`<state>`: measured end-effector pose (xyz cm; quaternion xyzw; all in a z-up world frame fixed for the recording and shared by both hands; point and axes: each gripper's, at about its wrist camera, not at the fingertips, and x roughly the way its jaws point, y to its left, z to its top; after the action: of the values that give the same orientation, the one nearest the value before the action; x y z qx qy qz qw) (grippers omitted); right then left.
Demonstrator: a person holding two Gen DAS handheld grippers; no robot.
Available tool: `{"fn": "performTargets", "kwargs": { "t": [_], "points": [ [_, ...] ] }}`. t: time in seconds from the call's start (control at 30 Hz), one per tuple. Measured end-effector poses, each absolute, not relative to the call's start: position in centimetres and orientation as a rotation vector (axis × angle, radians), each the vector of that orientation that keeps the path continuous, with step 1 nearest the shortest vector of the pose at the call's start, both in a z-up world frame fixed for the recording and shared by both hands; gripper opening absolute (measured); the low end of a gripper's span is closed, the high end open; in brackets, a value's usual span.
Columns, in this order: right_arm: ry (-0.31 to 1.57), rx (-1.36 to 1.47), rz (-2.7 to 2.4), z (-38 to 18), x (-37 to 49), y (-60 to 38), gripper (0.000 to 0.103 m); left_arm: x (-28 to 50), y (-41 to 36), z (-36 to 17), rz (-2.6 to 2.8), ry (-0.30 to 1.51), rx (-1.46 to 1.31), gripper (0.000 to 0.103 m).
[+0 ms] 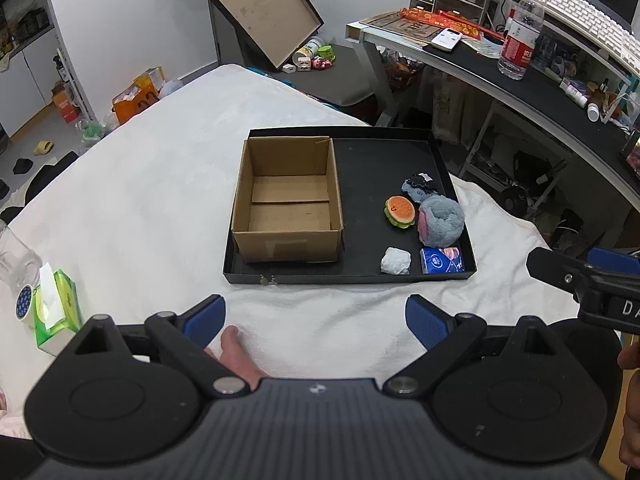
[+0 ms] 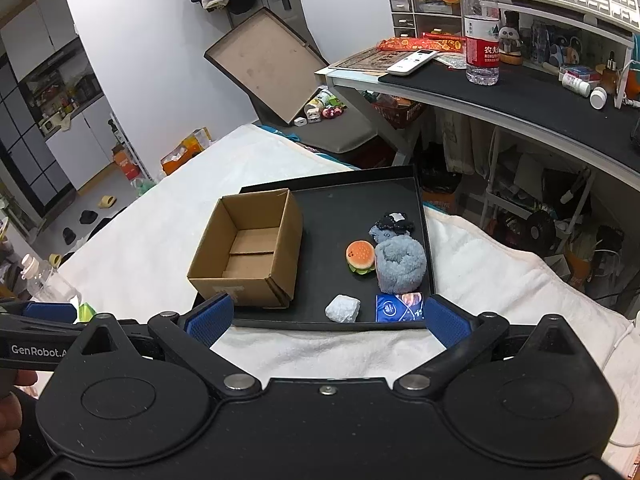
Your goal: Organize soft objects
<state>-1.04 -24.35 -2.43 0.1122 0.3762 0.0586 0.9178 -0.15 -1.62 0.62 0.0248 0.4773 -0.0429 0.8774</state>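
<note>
A white blanket [image 1: 152, 184] fills the middle of both views, and on it sits a shallow black tray [image 1: 360, 278] with an empty cardboard box [image 1: 286, 204] in its left half and the soft objects along its right edge: grey plush roll [image 2: 400, 266], dark plush toy [image 2: 390, 227], burger toy [image 2: 361, 258], blue tissue pack [image 2: 399, 307], white wad [image 2: 343, 309].

Both tools hang short of the tray's near rim with jaws spread and nothing between them. The right gripper [image 2: 326, 316] looks nearer the tissue pack and wad, just ahead at lower centre of its view, while the left gripper [image 1: 316, 318] faces the box. The tray's middle is bare for a leftward carry; the box's tall near wall would need clearing.
</note>
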Motion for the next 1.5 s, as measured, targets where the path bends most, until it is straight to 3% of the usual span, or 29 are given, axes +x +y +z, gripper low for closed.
{"fn": "performTargets", "kwargs": {
  "t": [1.5],
  "points": [
    [0.779, 0.217, 0.107, -2.65, -1.06, -24.23, 0.103, -0.45, -1.50, 0.76, -0.090, 0.985, 0.041, 0.096]
  ]
}}
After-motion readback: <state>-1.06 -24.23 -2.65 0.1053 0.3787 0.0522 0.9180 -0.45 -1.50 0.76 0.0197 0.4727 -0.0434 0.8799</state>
